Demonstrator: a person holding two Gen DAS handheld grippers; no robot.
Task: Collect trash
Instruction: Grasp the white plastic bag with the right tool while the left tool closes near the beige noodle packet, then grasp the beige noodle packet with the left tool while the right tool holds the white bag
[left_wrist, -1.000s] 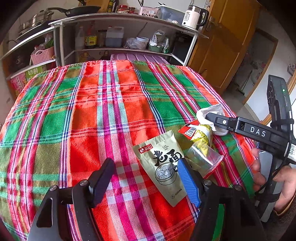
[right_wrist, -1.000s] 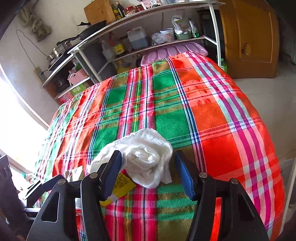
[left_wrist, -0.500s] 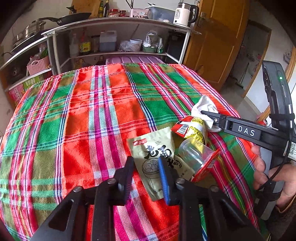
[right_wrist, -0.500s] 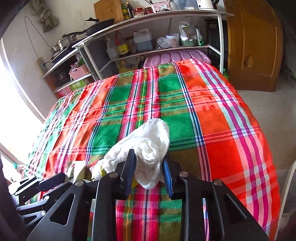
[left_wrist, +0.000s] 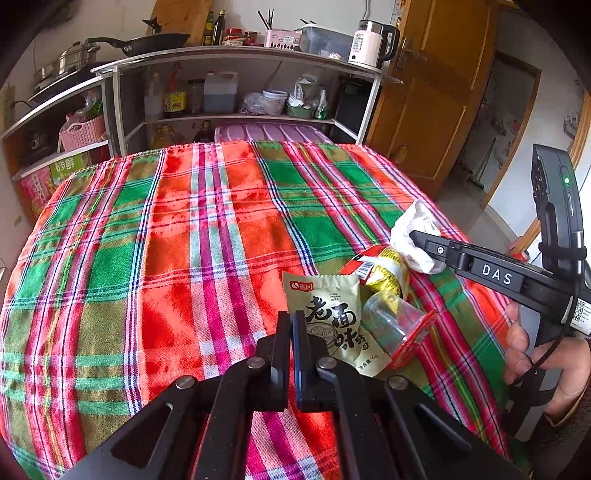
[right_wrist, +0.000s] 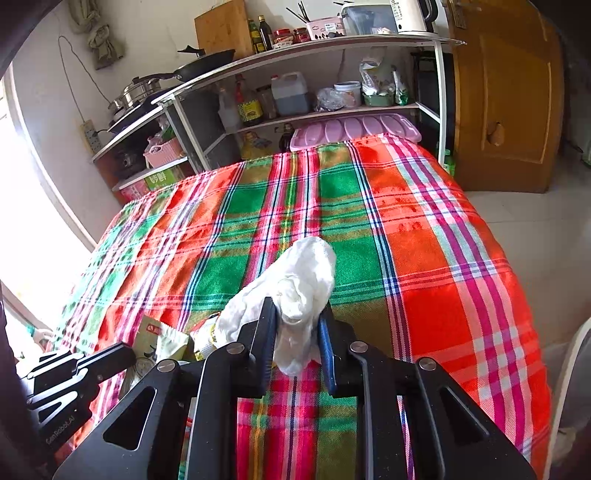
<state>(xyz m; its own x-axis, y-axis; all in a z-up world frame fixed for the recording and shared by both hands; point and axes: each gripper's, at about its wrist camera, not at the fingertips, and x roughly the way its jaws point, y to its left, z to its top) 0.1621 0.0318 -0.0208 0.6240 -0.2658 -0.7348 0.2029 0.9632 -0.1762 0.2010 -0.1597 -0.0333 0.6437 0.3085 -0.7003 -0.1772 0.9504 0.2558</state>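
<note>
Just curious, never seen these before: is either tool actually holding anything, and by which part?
The right tool pinches the white crumpled tissue near its lower end. The left tool clamps the left edge of the green snack packet.

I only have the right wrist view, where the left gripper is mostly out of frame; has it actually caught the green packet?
Observer: Yes; in the left wrist view the left gripper has its jaws shut on the left edge of the green packet.
Operator: Thank you; what lies beside that packet?
Observer: A clear plastic cup on its side, against the packet's right edge.
Operator: Anything else?
Observer: A red-and-yellow wrapper between the cup and the white tissue.
</note>
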